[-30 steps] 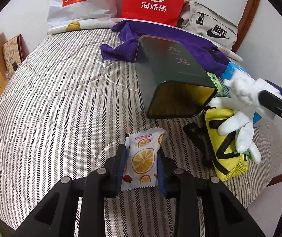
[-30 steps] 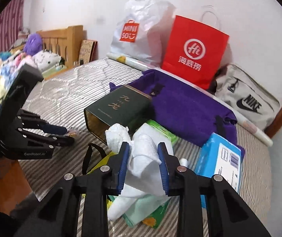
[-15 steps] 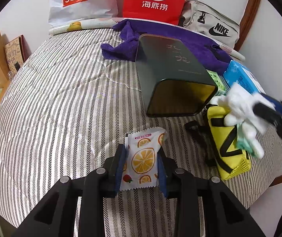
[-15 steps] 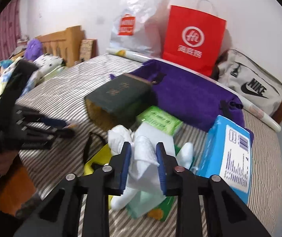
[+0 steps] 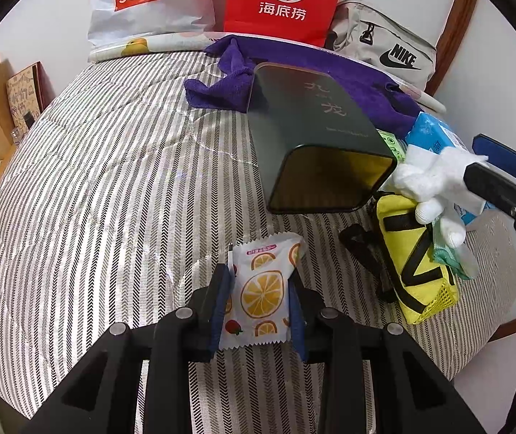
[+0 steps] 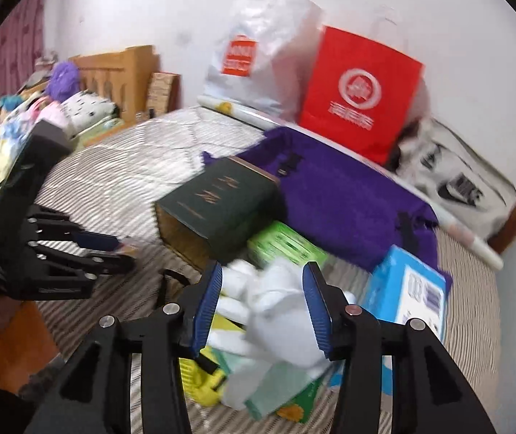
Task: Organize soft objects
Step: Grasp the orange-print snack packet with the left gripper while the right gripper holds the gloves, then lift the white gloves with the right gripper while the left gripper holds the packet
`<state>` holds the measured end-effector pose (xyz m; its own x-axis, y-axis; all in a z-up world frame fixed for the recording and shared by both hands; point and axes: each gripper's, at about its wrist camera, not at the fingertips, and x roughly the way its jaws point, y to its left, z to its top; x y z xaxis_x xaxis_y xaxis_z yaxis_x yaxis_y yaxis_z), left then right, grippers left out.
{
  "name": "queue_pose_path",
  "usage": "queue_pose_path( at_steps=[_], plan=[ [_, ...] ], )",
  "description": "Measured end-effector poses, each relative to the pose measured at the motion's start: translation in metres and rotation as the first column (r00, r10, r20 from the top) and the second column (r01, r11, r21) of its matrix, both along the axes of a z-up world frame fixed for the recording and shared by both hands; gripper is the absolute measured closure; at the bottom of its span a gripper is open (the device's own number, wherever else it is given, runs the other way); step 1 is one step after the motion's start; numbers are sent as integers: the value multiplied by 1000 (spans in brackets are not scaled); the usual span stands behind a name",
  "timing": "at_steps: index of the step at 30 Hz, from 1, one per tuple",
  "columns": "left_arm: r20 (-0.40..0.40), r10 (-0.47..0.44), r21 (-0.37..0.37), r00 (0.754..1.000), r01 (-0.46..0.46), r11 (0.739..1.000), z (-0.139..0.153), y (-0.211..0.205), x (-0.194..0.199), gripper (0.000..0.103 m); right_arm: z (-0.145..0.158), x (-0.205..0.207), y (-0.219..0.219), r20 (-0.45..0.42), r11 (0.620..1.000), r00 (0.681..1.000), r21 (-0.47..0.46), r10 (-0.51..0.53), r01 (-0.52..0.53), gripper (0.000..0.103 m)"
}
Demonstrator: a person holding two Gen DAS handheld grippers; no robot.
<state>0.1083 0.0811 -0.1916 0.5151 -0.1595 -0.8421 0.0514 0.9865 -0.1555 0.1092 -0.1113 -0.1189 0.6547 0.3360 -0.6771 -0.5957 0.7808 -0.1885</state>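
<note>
My left gripper (image 5: 258,276) is shut on a small white packet (image 5: 263,300) printed with orange slices, held just above the striped bed cover (image 5: 95,181). A white glove (image 6: 276,311) lies between the blue pads of my right gripper (image 6: 263,271), whose jaws are opening and no longer squeeze it. The glove (image 5: 428,177) rests on a yellow pouch (image 5: 413,253) with black straps and a pale green pack. In the left wrist view the right gripper (image 5: 473,161) reaches in from the right edge. The left gripper (image 6: 128,253) shows at the left of the right wrist view.
A dark green box (image 5: 315,133) lies on its side, open end toward me. Behind it sit a purple cloth (image 5: 222,83), a green tissue pack (image 6: 283,246) and a blue pack (image 6: 409,296). Shopping bags and a grey Nike bag (image 5: 384,43) line the wall.
The right gripper's jaws have spread apart around the white glove, which has sunk onto the yellow pouch. The left gripper and its packet have stayed put.
</note>
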Motion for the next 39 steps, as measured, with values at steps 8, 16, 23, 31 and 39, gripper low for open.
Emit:
queue_pose_path(
  at_steps=[8,16,23,31,39],
  plan=[
    [-5,-8,-67,1000,8,998,-1,11,1,72,-34,13,36,35,977,999,-211,29,-21,62],
    [1,-18,-66,1000,18,998,-1,10,1,72,-7,11,6,0,998,1000,-61,22,-21,77],
    [-1,-19,-58,1000,19,998,-1,9,1,72,-11,7,-12,-43,996,999,-84,4,-7,58],
    [-4,-21,-58,1000,21,998,-1,8,2,72,9,-10,-6,32,991,997,-115,67,-63,45],
    [-4,-31,-68,1000,31,997,-2,11,1,72,-16,10,30,-4,962,994,-252,105,-103,92]
  ],
)
